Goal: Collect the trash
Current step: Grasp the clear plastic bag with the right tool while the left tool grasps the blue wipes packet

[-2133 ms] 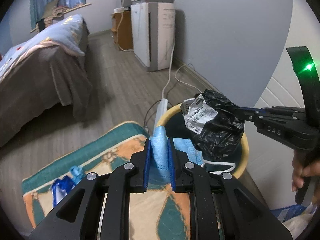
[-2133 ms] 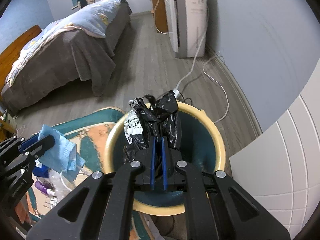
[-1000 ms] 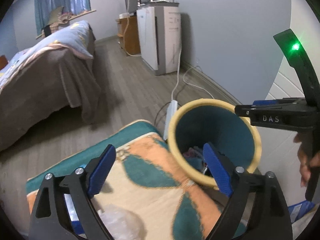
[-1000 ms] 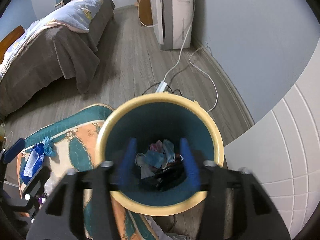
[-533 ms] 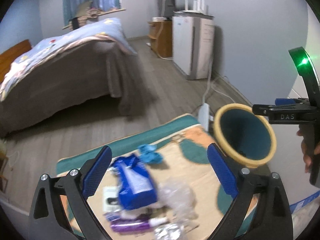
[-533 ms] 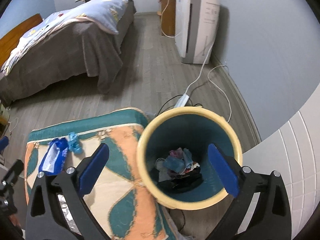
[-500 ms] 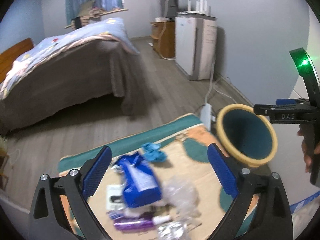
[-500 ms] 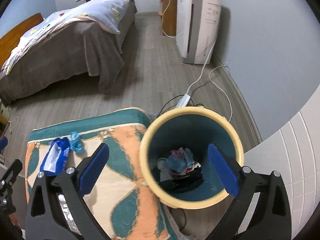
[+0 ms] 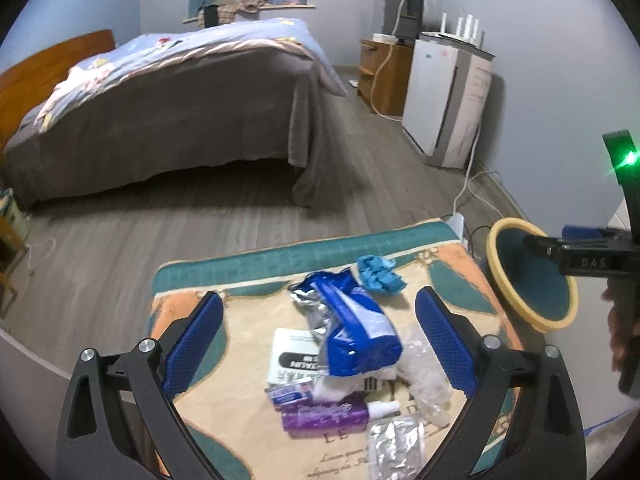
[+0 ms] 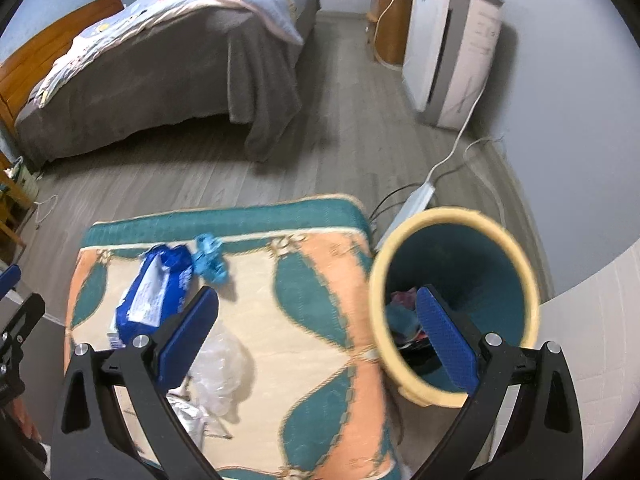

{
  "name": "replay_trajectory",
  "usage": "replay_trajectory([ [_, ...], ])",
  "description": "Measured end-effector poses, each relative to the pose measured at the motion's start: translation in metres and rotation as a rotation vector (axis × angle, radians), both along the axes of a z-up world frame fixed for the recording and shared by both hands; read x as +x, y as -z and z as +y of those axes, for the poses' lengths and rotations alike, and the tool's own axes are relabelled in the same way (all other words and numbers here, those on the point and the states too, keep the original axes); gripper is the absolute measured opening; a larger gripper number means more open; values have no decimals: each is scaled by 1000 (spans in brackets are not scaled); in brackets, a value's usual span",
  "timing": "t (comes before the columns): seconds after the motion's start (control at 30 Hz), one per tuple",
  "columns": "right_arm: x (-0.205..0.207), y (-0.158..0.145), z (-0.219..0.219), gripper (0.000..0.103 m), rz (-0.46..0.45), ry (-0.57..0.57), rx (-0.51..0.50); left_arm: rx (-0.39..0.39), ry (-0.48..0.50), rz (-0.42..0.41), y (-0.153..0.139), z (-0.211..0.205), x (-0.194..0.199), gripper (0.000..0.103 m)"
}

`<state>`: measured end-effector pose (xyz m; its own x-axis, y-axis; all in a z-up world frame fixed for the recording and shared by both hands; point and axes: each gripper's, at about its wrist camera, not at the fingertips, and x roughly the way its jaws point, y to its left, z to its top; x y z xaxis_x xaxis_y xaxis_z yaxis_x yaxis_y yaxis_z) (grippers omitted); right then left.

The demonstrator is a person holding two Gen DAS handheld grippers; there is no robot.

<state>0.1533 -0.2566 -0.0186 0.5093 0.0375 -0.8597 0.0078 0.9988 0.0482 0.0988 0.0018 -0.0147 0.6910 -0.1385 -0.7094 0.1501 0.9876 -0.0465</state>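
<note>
Left gripper [image 9: 318,334]: spread wide, released, nothing between the blue pads, hanging over the trash heap on the patterned cloth [image 9: 248,416]. Blue packet [image 9: 352,328] at the centre of the left view, crumpled blue bit [image 9: 378,274] just beyond it toward 1 o'clock. Purple tube [image 9: 324,418] and foil wrapper [image 9: 396,446] toward 6 o'clock, white leaflet [image 9: 294,356] partly covered by the packet, print too small to read. Clear plastic [image 9: 424,376] at 4 o'clock, outline hard to make out.

Right gripper [image 10: 316,336]: also wide apart, released, empty. Bin [image 10: 452,216] with yellow rim at 3 o'clock in the right view, just beside the cloth edge; inside, some dropped pieces, half hidden behind the right pad, blurred. Lower edge of the cloth cut off by the frame.
</note>
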Motion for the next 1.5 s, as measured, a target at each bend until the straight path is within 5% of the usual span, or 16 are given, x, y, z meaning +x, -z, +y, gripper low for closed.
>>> replay_trajectory([
  [0.2,-1,22,19,97,64,-1,29,96,3,-1,7,17,0,96],
  [0.37,-2,47,28,97,140,37,146,47,-17,23,8,33,3,96],
  [0.67,2,86,56,97,220,-18,25,88,4,60,24,41,10,96],
  [1.0,6,130,79,97,332,-101,36,99,1,96,39,44,29,96],
  [1.17,1,131,76,37,357,-140,98,116,29,125,52,30,38,96],
  [1.23,2,120,70,29,330,-150,110,121,50,132,57,21,41,96],
  [1.5,14,87,31,27,225,-93,119,103,116,171,78,-24,54,96],
])
